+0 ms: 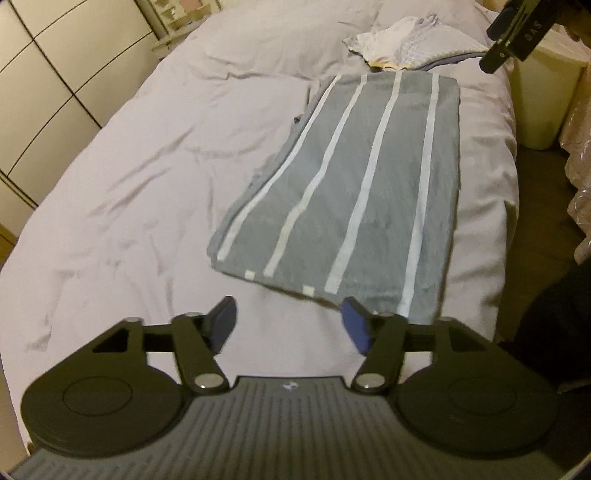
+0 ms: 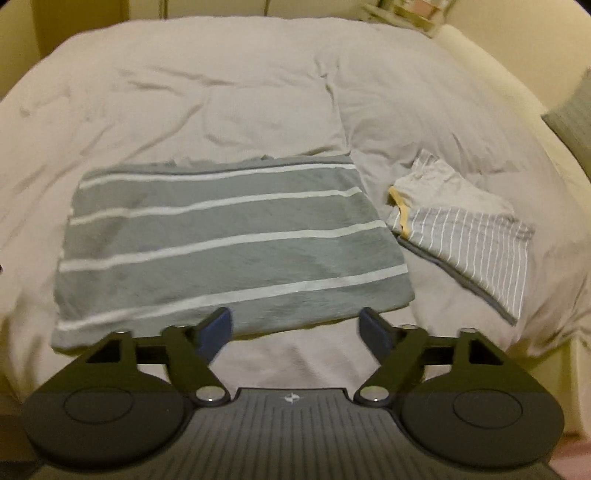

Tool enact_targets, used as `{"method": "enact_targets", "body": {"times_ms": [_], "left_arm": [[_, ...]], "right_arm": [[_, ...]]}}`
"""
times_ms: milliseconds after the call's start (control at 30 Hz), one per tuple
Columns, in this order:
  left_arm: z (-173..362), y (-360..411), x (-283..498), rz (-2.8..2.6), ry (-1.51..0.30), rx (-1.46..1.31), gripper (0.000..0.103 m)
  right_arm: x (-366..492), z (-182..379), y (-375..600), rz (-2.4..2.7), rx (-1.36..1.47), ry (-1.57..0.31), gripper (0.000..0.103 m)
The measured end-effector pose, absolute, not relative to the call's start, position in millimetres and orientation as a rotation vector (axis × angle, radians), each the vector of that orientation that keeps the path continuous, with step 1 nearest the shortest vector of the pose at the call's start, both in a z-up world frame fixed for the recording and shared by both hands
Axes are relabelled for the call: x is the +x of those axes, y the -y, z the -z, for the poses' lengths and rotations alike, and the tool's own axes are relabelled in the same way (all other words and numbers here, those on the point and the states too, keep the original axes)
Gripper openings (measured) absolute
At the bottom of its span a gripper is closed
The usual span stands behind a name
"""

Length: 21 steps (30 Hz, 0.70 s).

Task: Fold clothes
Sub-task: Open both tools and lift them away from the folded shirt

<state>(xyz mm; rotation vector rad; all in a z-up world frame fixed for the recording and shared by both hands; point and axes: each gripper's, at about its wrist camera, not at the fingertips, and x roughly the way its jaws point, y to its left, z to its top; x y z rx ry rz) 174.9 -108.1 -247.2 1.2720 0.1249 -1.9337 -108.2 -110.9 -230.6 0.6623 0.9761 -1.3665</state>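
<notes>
A grey garment with white stripes (image 1: 354, 177) lies folded into a flat rectangle on the bed; the right wrist view shows the same striped garment (image 2: 229, 240) from its long side. My left gripper (image 1: 290, 325) hovers open just short of its near short edge, nothing between the blue pads. My right gripper (image 2: 295, 328) is open too, above the garment's near long edge. A part of the right gripper (image 1: 517, 33) shows at the top right of the left wrist view.
A small pile of folded clothes (image 2: 465, 229), pin-striped with a yellow trim, lies beside the striped garment; it shows again as the pile (image 1: 410, 40) beyond its far end. The bed (image 1: 147, 184) has a wrinkled pale cover. A white bin (image 1: 543, 99) stands beside the bed.
</notes>
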Motion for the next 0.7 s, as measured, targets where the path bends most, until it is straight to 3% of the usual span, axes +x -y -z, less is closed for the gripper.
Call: {"method": "enact_targets", "body": {"times_ms": [167, 333, 700], "left_arm": [[239.9, 100.9, 162.8, 1.951, -0.081, 1.32, 0.089], [231.6, 93.2, 152.6, 1.94, -0.037, 1.337, 0.099], [238.9, 112.6, 175.1, 2.019, -0.107, 1.318, 0.101]], "right_arm": [[-109.1, 235.1, 104.4, 1.385, 0.771, -0.936, 0.089], [-109.1, 241.5, 100.1, 1.393, 0.867, -0.916, 0.088], [-90.3, 237.4, 80.2, 1.467, 0.912, -0.932, 0.088]]}}
